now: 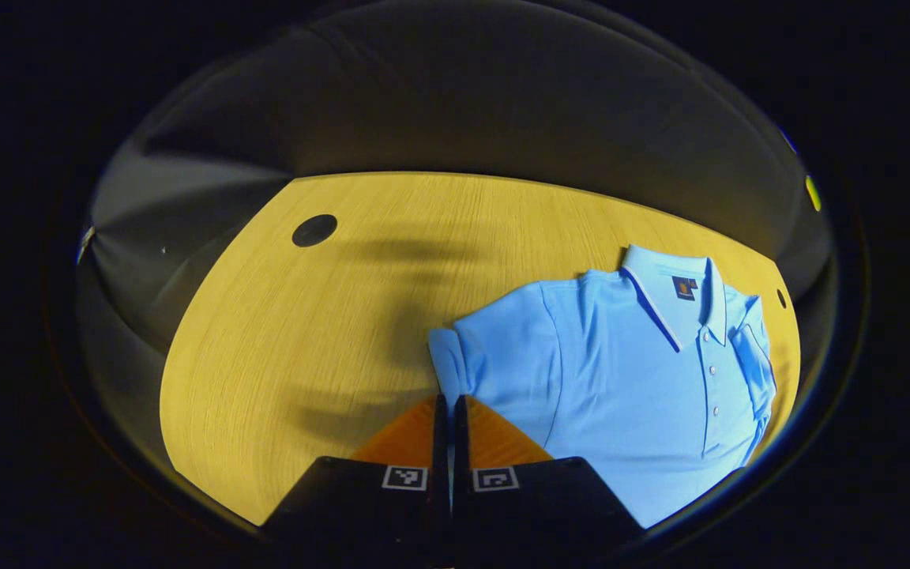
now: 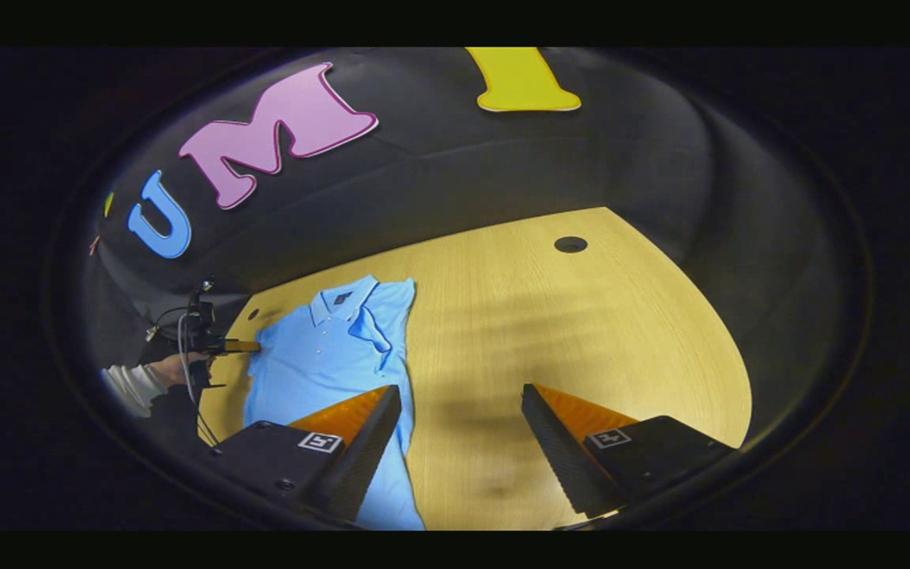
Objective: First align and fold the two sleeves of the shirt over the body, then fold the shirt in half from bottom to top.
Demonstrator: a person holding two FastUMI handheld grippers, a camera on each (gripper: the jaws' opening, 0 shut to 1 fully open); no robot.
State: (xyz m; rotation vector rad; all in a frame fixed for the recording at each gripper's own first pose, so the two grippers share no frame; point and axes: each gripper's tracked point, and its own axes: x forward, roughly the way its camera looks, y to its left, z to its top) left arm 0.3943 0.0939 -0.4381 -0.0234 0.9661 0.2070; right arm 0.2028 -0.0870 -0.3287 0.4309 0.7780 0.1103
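recording booth | black cloth wall [image 2: 502, 174] | wooden table [image 2: 581, 332]

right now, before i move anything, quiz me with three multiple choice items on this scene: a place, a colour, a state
1. Where does the shirt lie? A on the floor; B on the wooden table; C on a chair.
2. Its colour? A red; B white; C light blue.
3. The right tool is: A open; B shut on the collar; C shut on a button.
Answers: 1 B, wood grain surrounds it; 2 C, the fabric is light blue; 3 A, its fingers stand wide apart.
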